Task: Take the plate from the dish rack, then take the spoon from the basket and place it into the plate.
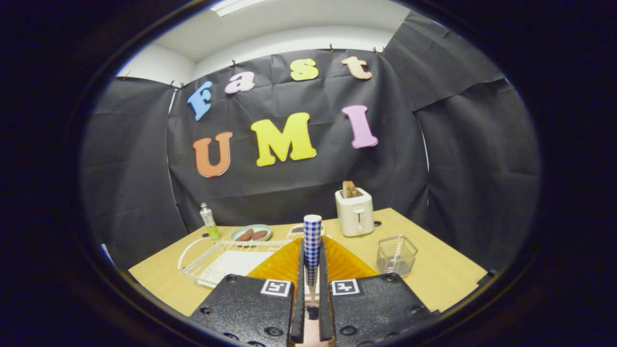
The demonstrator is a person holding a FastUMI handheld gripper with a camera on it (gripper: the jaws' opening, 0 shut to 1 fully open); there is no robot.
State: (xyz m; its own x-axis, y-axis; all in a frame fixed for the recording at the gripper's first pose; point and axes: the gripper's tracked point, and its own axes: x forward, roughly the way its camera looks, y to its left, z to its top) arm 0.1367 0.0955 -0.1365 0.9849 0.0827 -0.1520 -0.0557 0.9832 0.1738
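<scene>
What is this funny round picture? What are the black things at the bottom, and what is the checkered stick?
A small camera rides on a grabbing tool that a person carries, so you look forward along the tool. The black blocks at the bottom are the gripper, and its jaws are squeezed shut on the blue-and-white checkered spoon handle, which points upward. Just behind it lies a ribbed orange plate on the wooden table. Beside the plate are a white wire dish rack and a clear basket. Farther back stand a white toaster with bread in it, a small green bottle and a pale green dish of brown food.
</scene>
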